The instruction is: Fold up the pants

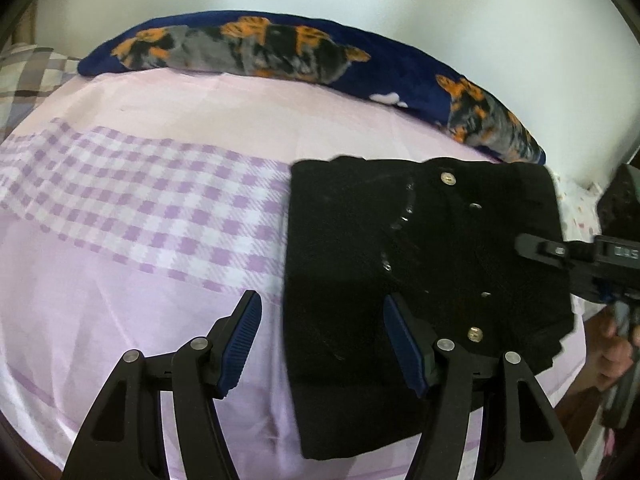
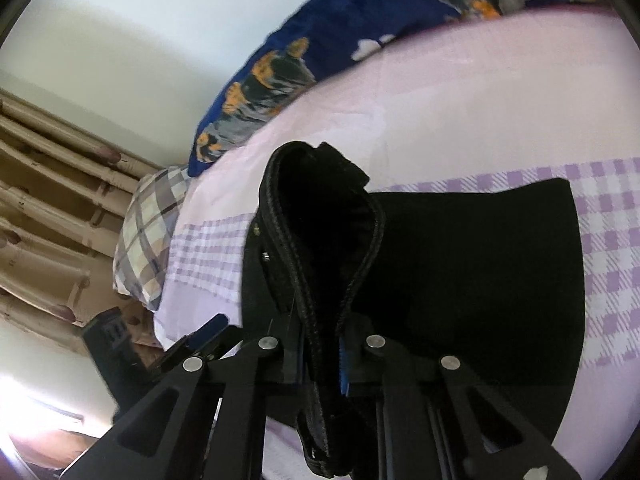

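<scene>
Black pants [image 1: 424, 248] are lying folded into a compact block on the pink-and-lilac checked bed [image 1: 132, 208], sitting at the bed's 3 o'clock side in the left wrist view, long axis running 12 to 6, buttons lined up along that axis. Left gripper [image 1: 322, 344] is hovering over the block's 6 o'clock edge, jaws apart, nothing between the pads. Right gripper [image 2: 322, 364] is clamping the thick stitched waistband edge [image 2: 304, 280], jaws nearly together on the fabric; that edge is lifting off the block and arching toward 12 o'clock. Blue tiger-print blanket [image 1: 280, 46] is lying along the bed's far edge.
</scene>
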The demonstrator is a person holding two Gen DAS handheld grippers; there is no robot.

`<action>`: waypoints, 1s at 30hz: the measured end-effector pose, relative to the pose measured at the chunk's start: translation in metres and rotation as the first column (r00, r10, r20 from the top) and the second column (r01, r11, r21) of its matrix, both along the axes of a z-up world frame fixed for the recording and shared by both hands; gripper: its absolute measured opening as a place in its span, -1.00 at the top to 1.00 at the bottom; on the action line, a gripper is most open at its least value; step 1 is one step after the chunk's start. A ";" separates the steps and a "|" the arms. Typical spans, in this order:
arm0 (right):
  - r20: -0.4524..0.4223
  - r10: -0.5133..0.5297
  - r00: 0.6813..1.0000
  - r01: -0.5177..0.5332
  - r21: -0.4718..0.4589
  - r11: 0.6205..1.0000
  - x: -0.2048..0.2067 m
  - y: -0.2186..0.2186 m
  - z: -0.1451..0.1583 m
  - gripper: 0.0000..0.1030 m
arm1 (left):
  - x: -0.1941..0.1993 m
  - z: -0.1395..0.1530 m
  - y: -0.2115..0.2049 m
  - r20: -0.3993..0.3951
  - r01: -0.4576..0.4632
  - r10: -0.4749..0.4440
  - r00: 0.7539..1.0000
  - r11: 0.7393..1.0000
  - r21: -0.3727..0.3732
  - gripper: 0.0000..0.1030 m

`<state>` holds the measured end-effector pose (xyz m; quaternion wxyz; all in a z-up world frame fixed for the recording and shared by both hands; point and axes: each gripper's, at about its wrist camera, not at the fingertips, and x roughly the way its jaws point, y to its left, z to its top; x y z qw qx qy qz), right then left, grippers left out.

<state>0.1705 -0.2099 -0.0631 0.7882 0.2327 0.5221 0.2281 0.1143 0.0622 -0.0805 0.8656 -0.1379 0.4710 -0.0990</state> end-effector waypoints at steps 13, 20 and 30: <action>0.051 -0.063 0.997 0.058 0.093 0.994 -0.026 -0.028 0.040 0.77 | 0.002 0.022 -0.013 0.048 0.043 -0.044 0.998 0.999 0.023 -0.24; 0.026 -0.160 0.987 0.157 0.089 0.984 -0.036 -0.069 0.013 0.78 | 0.011 0.028 -0.038 0.061 0.107 -0.110 0.992 0.993 0.057 -0.24; -0.058 -0.232 0.971 0.236 0.079 0.969 -0.038 -0.107 -0.037 0.79 | 0.014 0.027 -0.064 0.062 0.193 -0.200 0.978 0.975 0.108 -0.24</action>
